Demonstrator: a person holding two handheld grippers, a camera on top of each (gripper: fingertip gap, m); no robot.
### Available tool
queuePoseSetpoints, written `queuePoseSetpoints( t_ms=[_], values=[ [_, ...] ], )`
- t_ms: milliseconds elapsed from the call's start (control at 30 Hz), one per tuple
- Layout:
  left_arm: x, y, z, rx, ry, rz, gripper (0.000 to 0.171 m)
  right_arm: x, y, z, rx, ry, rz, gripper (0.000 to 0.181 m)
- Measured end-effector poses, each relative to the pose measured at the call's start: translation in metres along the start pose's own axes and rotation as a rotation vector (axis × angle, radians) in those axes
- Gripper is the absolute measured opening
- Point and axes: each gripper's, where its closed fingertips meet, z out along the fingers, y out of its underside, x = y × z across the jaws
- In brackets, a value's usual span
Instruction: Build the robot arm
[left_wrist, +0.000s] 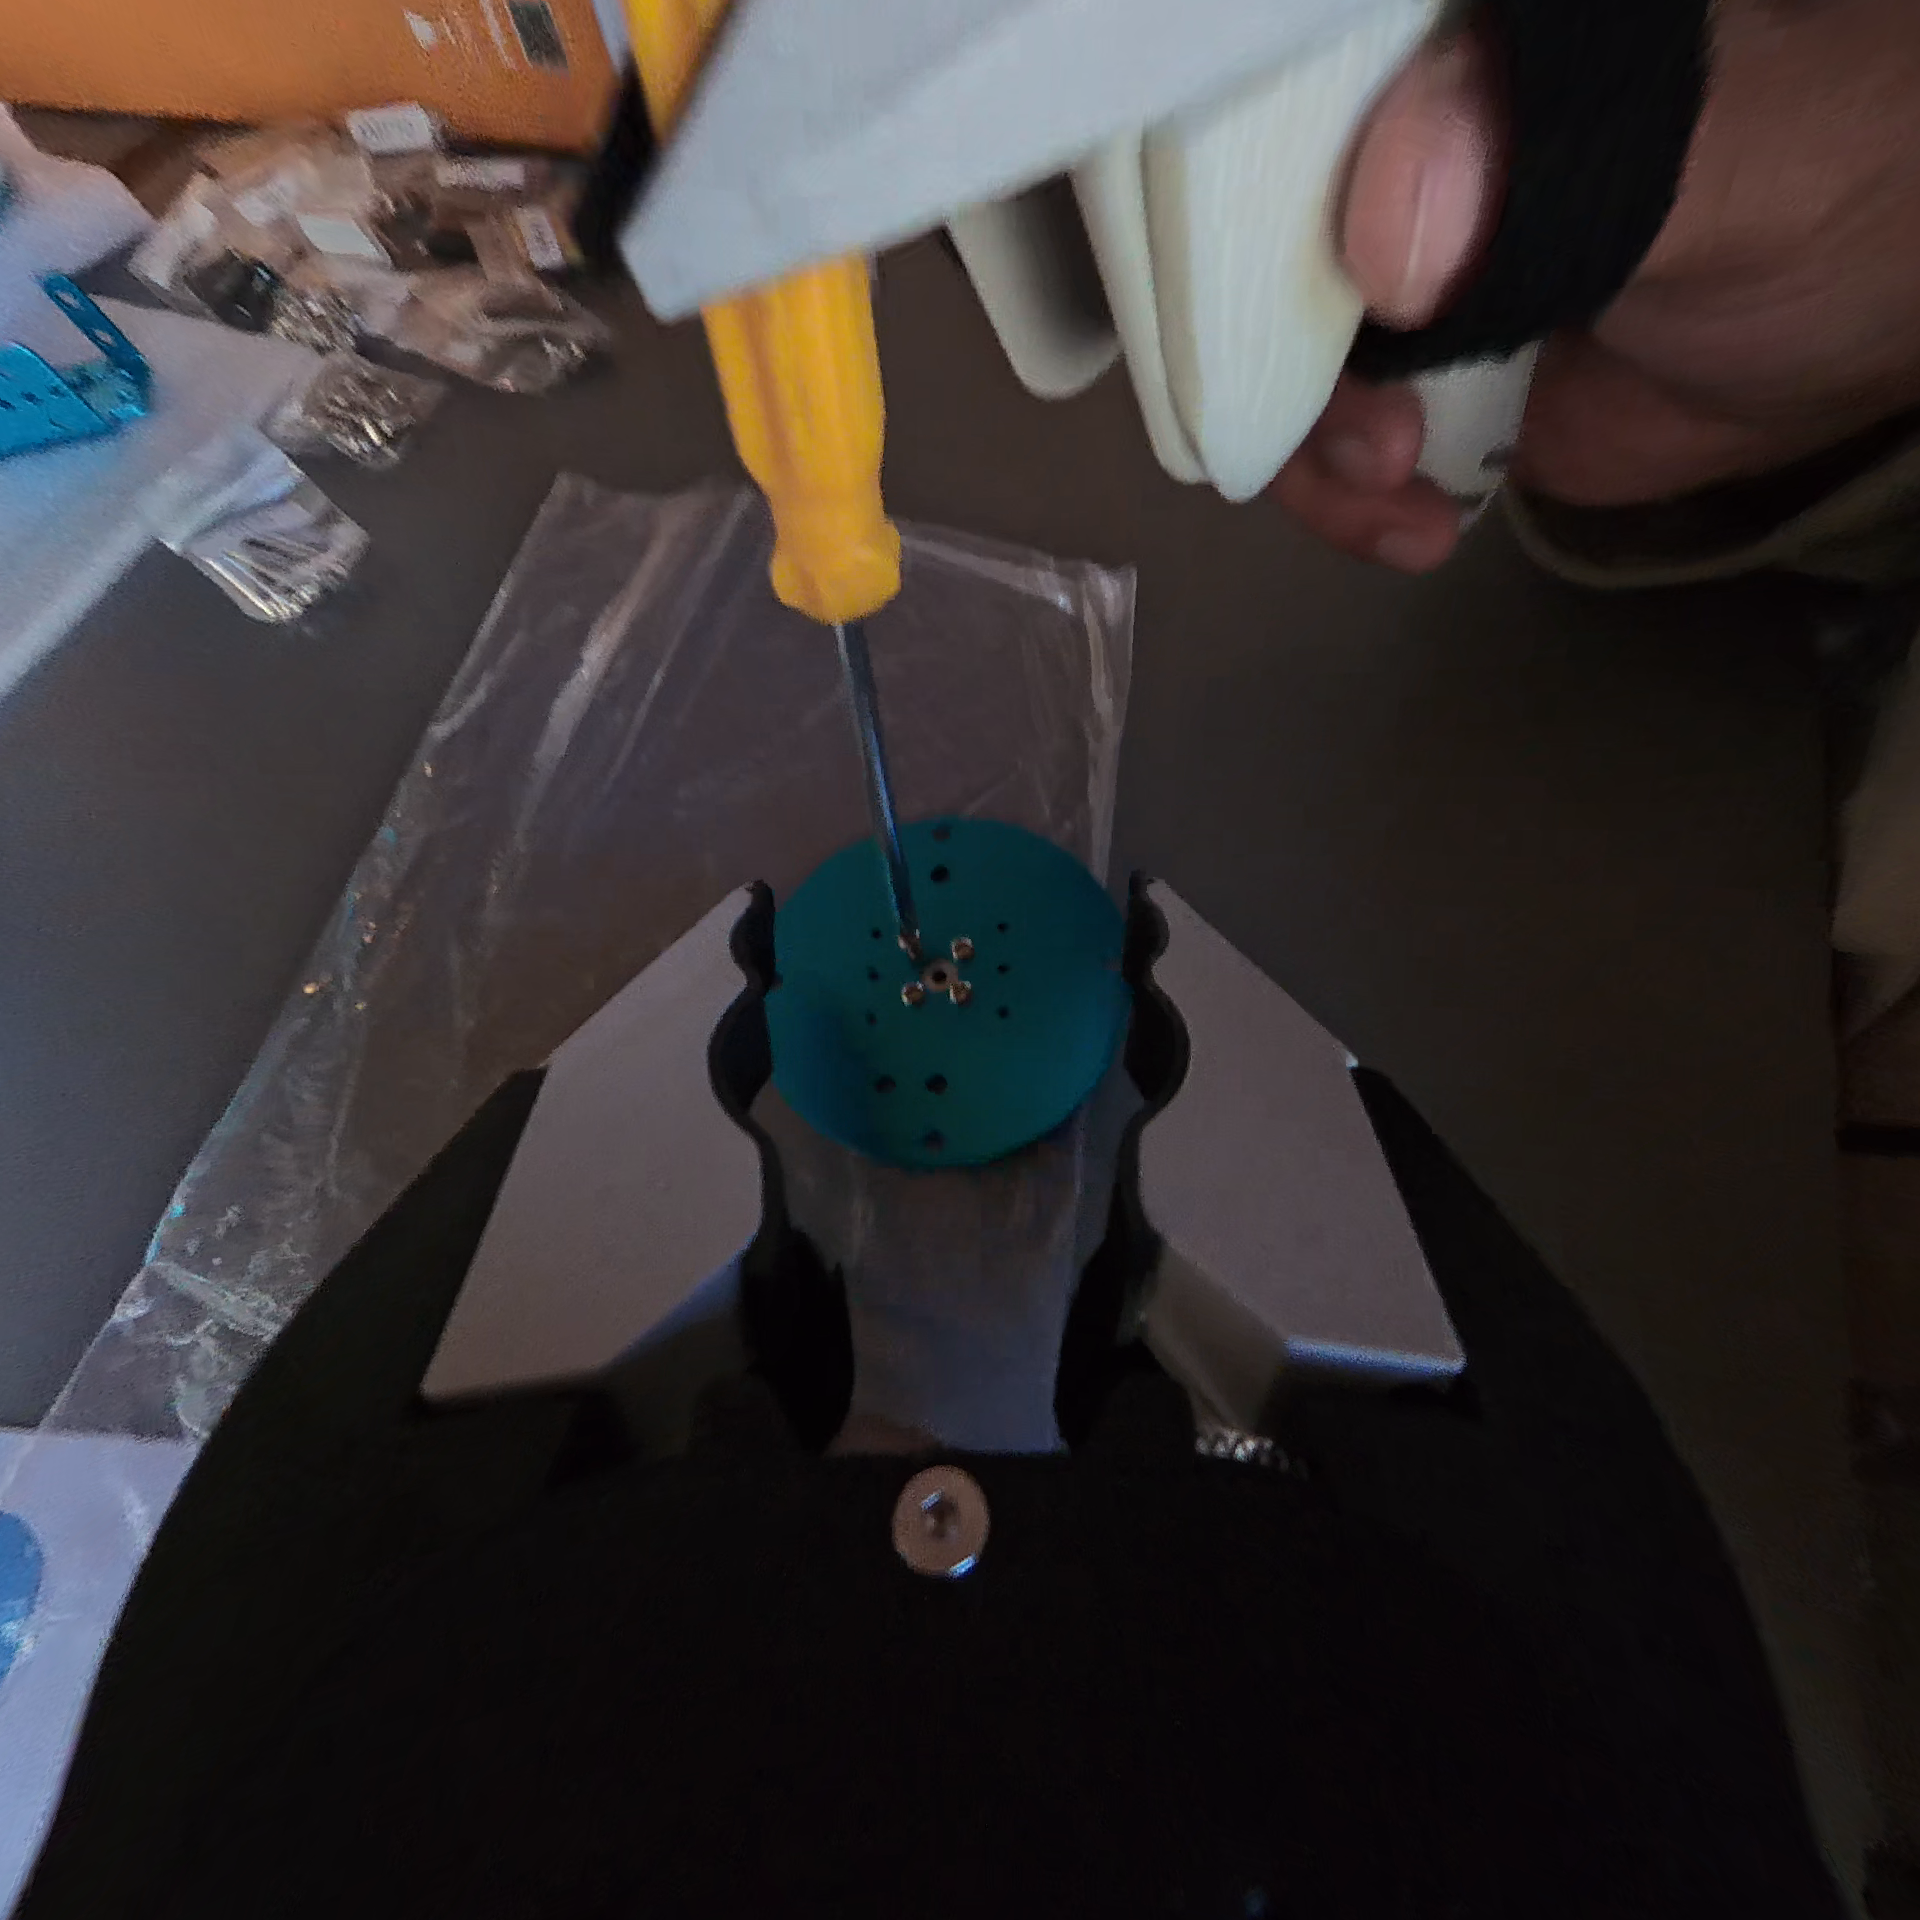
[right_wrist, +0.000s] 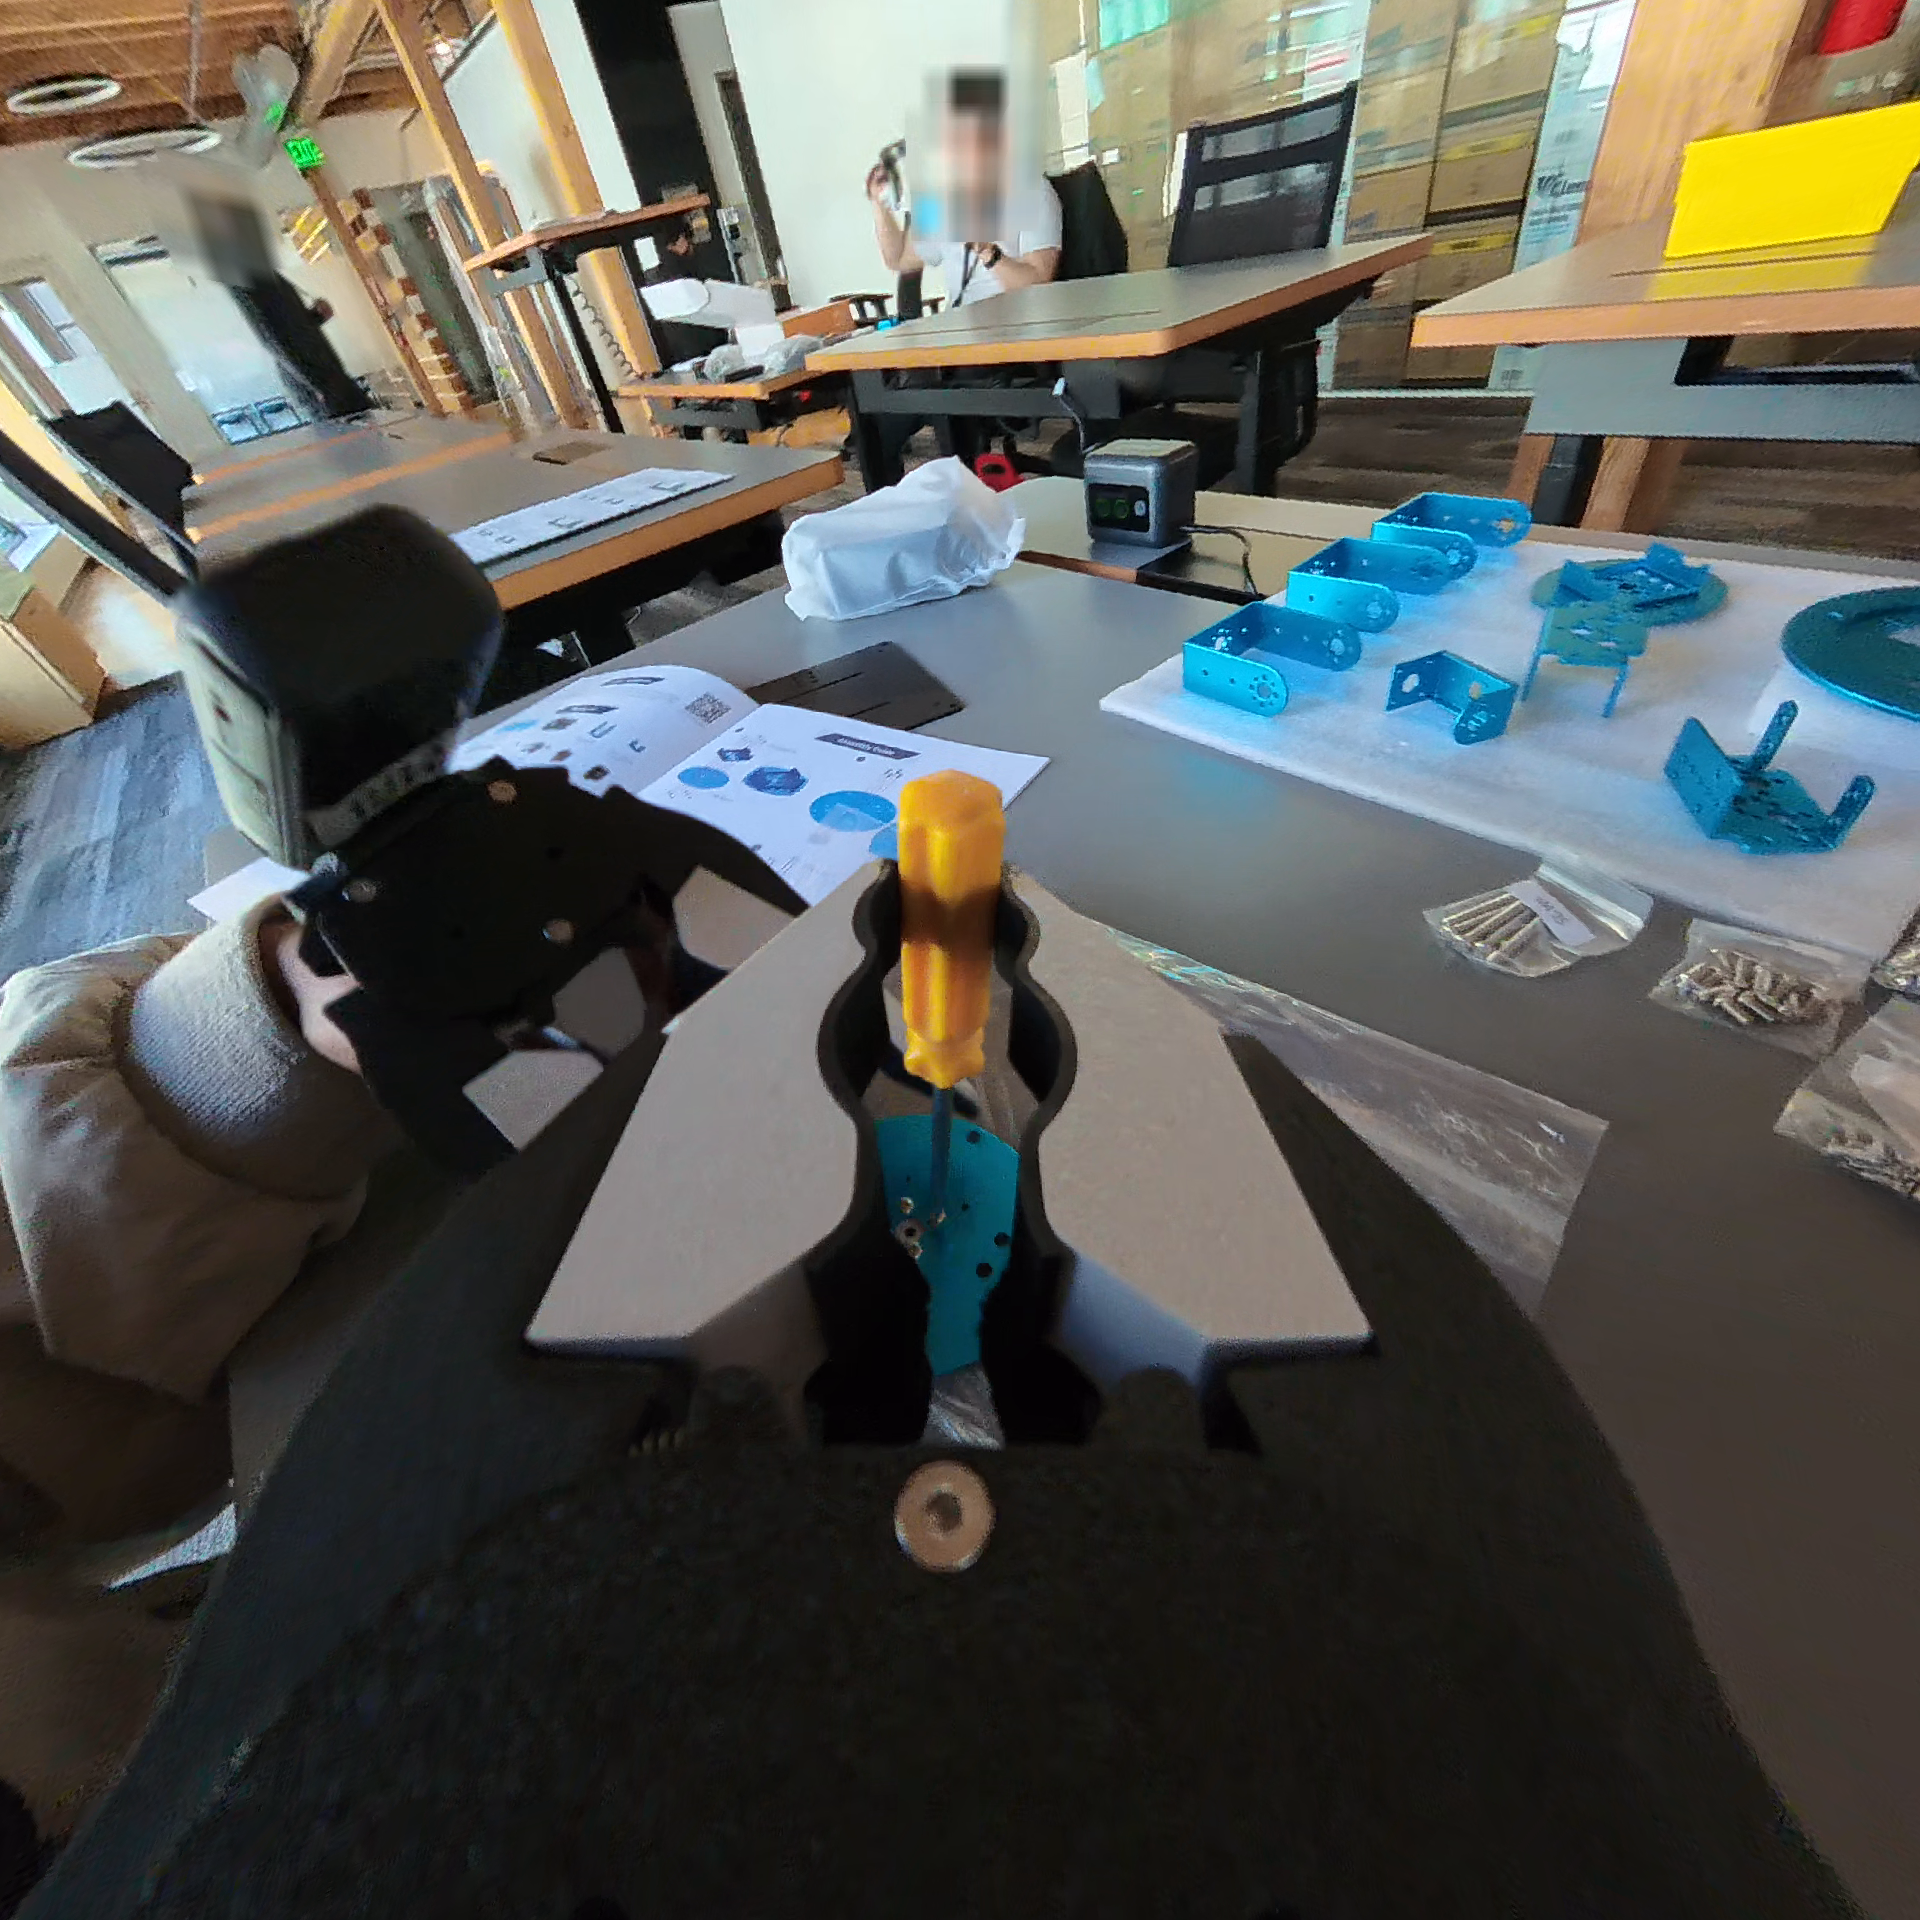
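My left gripper (left_wrist: 948, 940) is shut on a round teal metal disc (left_wrist: 987, 1049) with several holes and small screws near its centre, held over a clear plastic bag (left_wrist: 644, 790). My right gripper (right_wrist: 945, 914) is shut on a yellow-handled screwdriver (right_wrist: 943, 914). The screwdriver (left_wrist: 810, 416) points down, and its tip rests on one of the centre screws (left_wrist: 908, 943) of the disc. The disc also shows in the right wrist view (right_wrist: 961, 1236) below the screwdriver. The left gripper's black body (right_wrist: 447, 914) shows at the left there, held by a hand in a beige sleeve.
A white foam sheet (right_wrist: 1351, 748) with several blue metal brackets (right_wrist: 1268, 655) lies at the right. Small bags of screws (right_wrist: 1527, 920) lie beside it. An open instruction booklet (right_wrist: 790, 769) and a white wrapped bundle (right_wrist: 894, 540) lie farther back. An orange box (left_wrist: 291, 52) stands at the top left.
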Motion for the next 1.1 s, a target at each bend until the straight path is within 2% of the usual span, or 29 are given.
queuePoseSetpoints(
  t_ms=[33, 167, 267, 333, 400, 467, 567, 600, 667, 733, 800, 900, 933, 1033, 1100],
  values=[
    [-0.002, -0.007, -0.002, 0.030, -0.010, -0.013, 0.064, 0.001, 0.000, -0.002, -0.011, -0.006, 0.001, 0.016],
    [-0.009, -0.031, -0.002, 0.129, -0.062, -0.034, 0.027, 0.005, 0.002, -0.005, -0.044, -0.040, 0.022, 0.016],
    [-0.014, -0.037, 0.000, 0.150, -0.103, -0.039, 0.004, 0.003, 0.003, -0.003, -0.075, -0.069, -0.020, 0.016],
    [-0.016, -0.036, 0.000, 0.162, -0.097, -0.058, 0.004, 0.005, 0.004, -0.001, -0.114, -0.093, -0.106, 0.018],
    [-0.015, -0.036, -0.002, 0.177, -0.068, -0.088, 0.004, -0.003, 0.008, -0.002, -0.172, -0.233, -0.235, 0.025],
    [-0.015, -0.035, -0.002, 0.183, -0.061, -0.092, 0.004, -0.012, 0.011, -0.009, -0.234, -0.440, -0.421, 0.063],
    [-0.011, -0.033, 0.001, 0.170, -0.050, -0.054, 0.004, -0.006, -0.008, -0.027, -0.322, -0.604, -0.620, 0.086],
    [-0.009, -0.032, 0.003, 0.159, -0.047, -0.047, 0.004, -0.004, -0.016, -0.034, -0.337, -0.667, -0.694, 0.088],
    [-0.007, -0.029, 0.006, 0.136, -0.033, -0.041, 0.004, 0.009, -0.023, -0.038, -0.474, -0.740, -0.929, 0.074],
    [-0.005, -0.023, 0.009, 0.107, -0.027, -0.018, 0.004, 0.013, -0.018, -0.039, -0.638, -0.851, -1.108, 0.079],
    [-0.002, -0.019, 0.013, 0.081, -0.027, 0.006, 0.004, 0.016, -0.003, -0.042, -0.695, -0.992, -1.355, 0.071],
    [-0.003, -0.017, 0.016, 0.061, -0.018, -0.011, 0.004, 0.034, 0.020, -0.036, -0.602, -1.087, -1.721, 0.067],
    [-0.005, -0.016, 0.016, 0.057, -0.019, -0.015, 0.004, 0.037, 0.027, -0.034, -0.538, -1.103, -1.772, 0.069],
    [-0.006, -0.014, 0.017, 0.045, -0.007, -0.029, 0.004, 0.050, 0.051, -0.037, -0.459, -1.121, -1.752, 0.069],
    [-0.006, -0.014, 0.017, 0.042, 0.016, -0.053, 0.004, 0.050, 0.059, -0.042, -0.346, -1.105, -1.670, 0.066]
  ],
)
